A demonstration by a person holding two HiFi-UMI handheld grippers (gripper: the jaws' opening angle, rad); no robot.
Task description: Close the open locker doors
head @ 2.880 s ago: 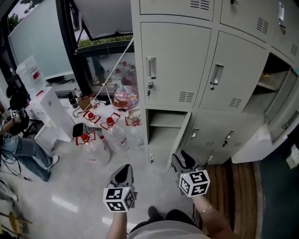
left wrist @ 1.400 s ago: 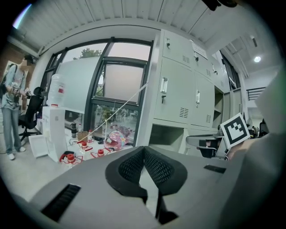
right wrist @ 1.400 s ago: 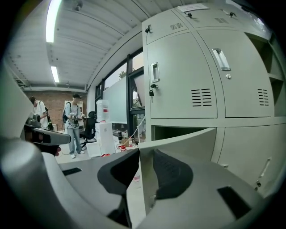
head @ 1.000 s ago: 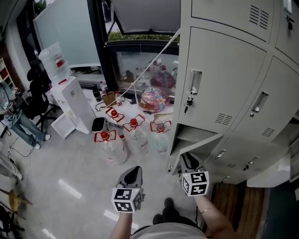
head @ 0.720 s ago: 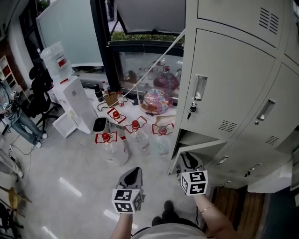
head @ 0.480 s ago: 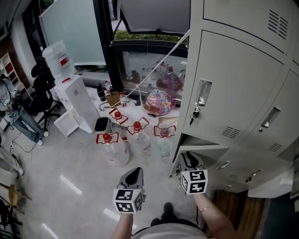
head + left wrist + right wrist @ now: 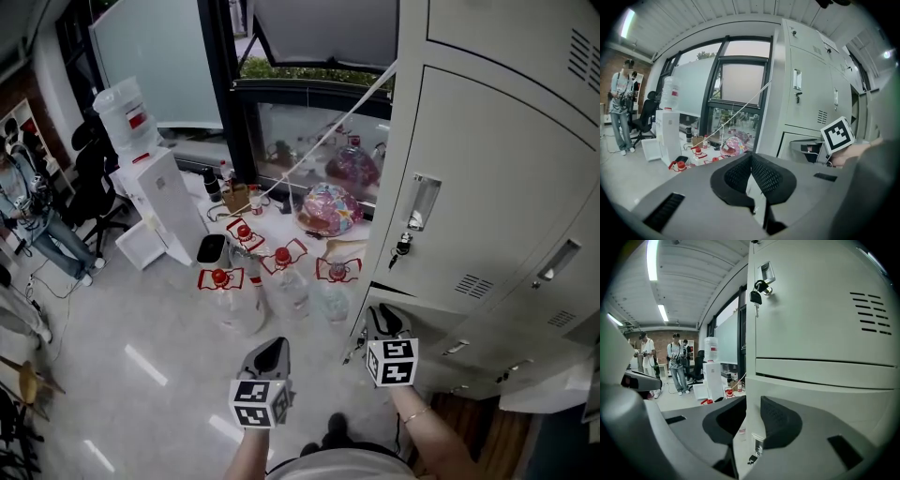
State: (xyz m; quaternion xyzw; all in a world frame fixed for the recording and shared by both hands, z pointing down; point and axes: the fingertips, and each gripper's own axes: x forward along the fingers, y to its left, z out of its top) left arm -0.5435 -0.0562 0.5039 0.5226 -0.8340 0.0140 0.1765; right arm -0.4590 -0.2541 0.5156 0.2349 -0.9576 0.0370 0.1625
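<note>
At the right gripper (image 7: 752,414), the free edge of the lower locker door (image 7: 820,390) stands between the jaws. The jaws are set narrow, with the pads against both door faces. The door is slightly ajar. Above this gripper, the upper door (image 7: 487,187) is shut, with a key (image 7: 403,246) in its lock. To its left, apart from the lockers, the left gripper (image 7: 272,349) hangs over the floor, its jaws together on nothing. Beyond it stand red-capped water bottles (image 7: 221,281).

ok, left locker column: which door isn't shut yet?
The bottom door, directly under the keyed door with keys hanging in its lock. Its free edge stands out from the frame, with the right claw on it; the keyed door sits flush.
</note>
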